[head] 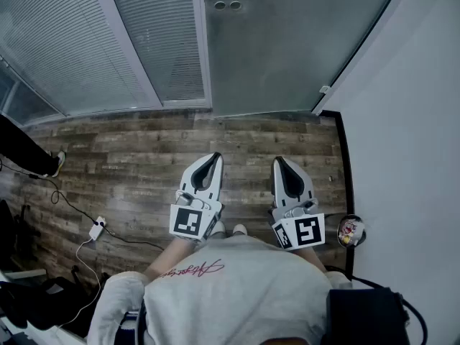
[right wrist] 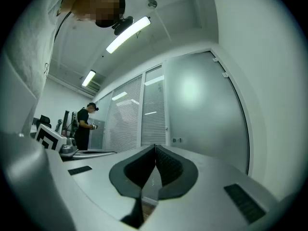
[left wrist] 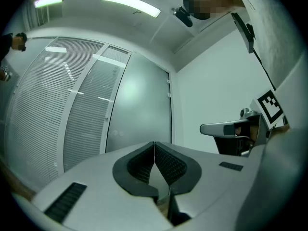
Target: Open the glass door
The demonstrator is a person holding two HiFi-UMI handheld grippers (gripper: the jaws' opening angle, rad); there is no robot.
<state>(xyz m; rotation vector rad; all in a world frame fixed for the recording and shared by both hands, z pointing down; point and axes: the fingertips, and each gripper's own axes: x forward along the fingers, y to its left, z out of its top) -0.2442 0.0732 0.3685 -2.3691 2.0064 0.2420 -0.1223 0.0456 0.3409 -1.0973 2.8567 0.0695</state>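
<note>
Frosted grey door (head: 287, 49) straight ahead, closed against its frame, two small round fittings (head: 227, 6) near its left edge. Left gripper (head: 213, 157) and right gripper (head: 278, 162) level beside each other, short of it, jaws together, empty.

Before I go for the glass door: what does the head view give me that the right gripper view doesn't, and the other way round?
Head view only: the wooden floor in front of the door, with a cable and a white adapter lying on it at the left.

Right gripper view only: the ceiling lights and a person standing far off at the left, by the blinds.

Both: the frosted glass door, the blinds beside it, and the right gripper, jaws together with nothing between them.
</note>
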